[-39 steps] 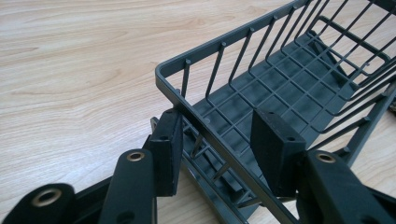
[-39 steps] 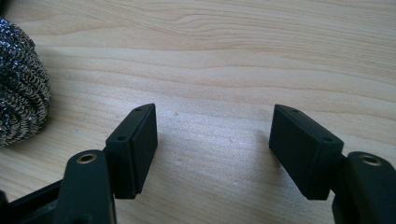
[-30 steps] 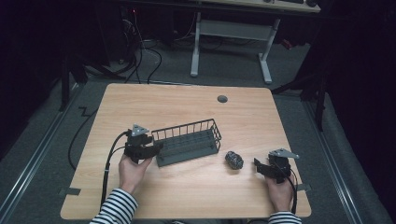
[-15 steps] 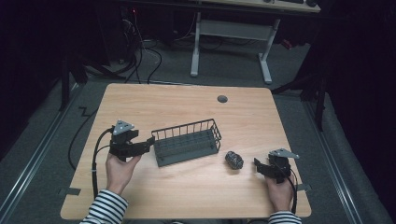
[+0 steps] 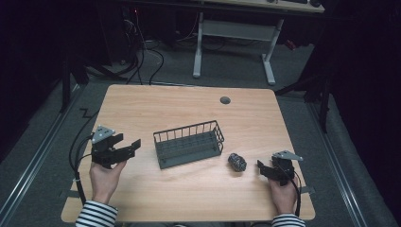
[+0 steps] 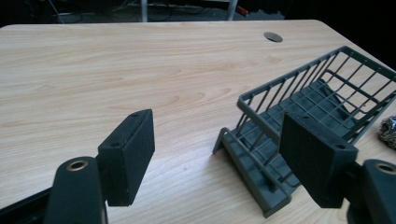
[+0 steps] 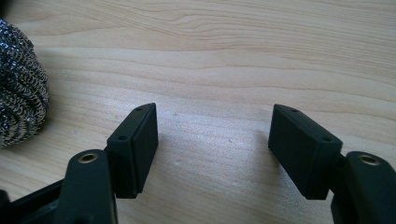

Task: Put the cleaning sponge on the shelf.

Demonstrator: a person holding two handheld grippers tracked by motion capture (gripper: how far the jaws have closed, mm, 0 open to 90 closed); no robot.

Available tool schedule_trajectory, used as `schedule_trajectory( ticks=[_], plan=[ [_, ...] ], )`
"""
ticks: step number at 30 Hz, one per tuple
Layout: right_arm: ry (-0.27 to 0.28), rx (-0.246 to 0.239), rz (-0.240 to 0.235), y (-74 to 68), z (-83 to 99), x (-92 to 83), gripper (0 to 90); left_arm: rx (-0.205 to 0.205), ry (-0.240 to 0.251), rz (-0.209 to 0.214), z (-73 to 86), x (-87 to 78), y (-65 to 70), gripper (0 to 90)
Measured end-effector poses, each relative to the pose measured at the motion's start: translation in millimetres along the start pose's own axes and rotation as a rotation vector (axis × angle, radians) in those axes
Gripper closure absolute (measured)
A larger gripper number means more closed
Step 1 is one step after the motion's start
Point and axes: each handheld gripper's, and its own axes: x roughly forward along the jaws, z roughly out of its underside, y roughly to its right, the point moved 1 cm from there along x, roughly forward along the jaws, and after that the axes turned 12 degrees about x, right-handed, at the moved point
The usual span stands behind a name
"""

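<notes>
Dark grey wire basket (image 5: 189, 143) lying tilted at the centre of the light wooden table (image 5: 142, 109); ball of steel-wool scourer (image 5: 237, 162) just to its right. Left gripper (image 5: 134, 145), jaws just opened and empty, stands clear of the basket's end; right gripper (image 5: 261, 167), jaws spread, rests near the scourer. The basket probably handles light and rigid; grasp its rim wire.

Evenly lit wooden table (image 5: 189, 109) amid dark, murky surroundings; soft shadows, slightly grainy high view, sharp close-ups.
</notes>
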Motion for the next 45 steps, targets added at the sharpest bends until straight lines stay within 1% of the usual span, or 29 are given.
schedule_trajectory(
  ticks=[6,14,18,23,31,37,41,43,45],
  plan=[
    [0.0,0.0,-0.001,0.0,0.0,0.0,33.0,-0.019,-0.001,-0.03,12.8,-9.4,-8.7,27.1],
    [0.0,0.0,0.0,-0.1,0.0,0.0,33.0,-0.051,-0.011,-0.058,32.8,-16.7,-18.4,27.1],
    [0.0,0.0,0.0,0.0,0.0,0.0,33.1,-0.077,-0.009,-0.066,43.4,-20.0,-23.9,27.1],
    [0.0,0.0,0.001,-0.1,0.0,0.0,33.1,-0.094,-0.024,-0.076,55.1,-20.9,-26.9,27.0],
    [0.0,0.001,0.001,-0.2,0.1,0.0,33.1,-0.101,-0.059,-0.092,71.8,-14.2,-28.4,27.0],
    [0.0,0.001,0.001,-0.2,0.0,0.0,33.1,-0.11,-0.079,-0.099,83.3,-5.8,-28.9,27.1],
    [0.0,0.001,0.001,-0.1,0.0,0.0,33.1,-0.111,-0.103,-0.102,90.3,0.0,-27.8,27.1],
    [0.0,0.001,0.001,-0.2,0.1,0.0,33.1,-0.104,-0.114,-0.11,93.2,2.5,-26.3,27.1],
    [0.0,0.001,0.001,-0.2,0.1,0.0,33.0,-0.104,-0.119,-0.11,96.0,4.6,-25.4,27.1]
  ],
)
